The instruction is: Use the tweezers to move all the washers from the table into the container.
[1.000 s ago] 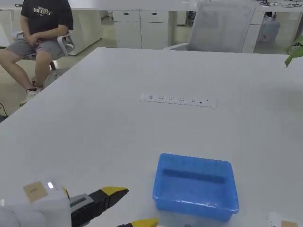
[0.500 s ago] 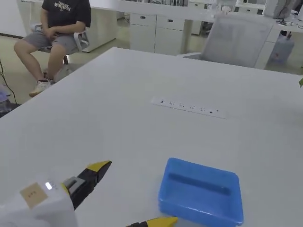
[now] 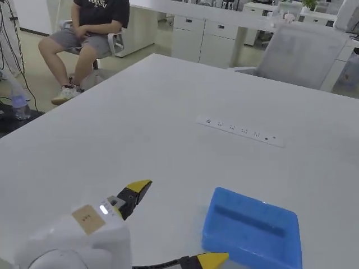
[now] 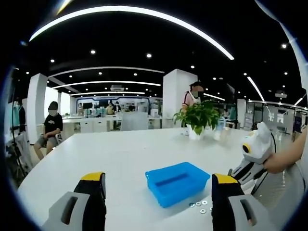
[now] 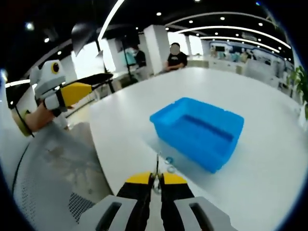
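From my seat I see a wide white worktop with a white power strip lying flat near its far side. Beyond the far left corner a person in a dark T-shirt and grey shorts sits on a chair, with a plastic bottle on the floor nearby. A grey office chair stands at the far edge, and white cabinets stand behind it. In the left gripper view, a potted plant sits on the worktop.

Big open office: white tabletop, white cabinets, grey chair, seated person, curved ceiling light strips.
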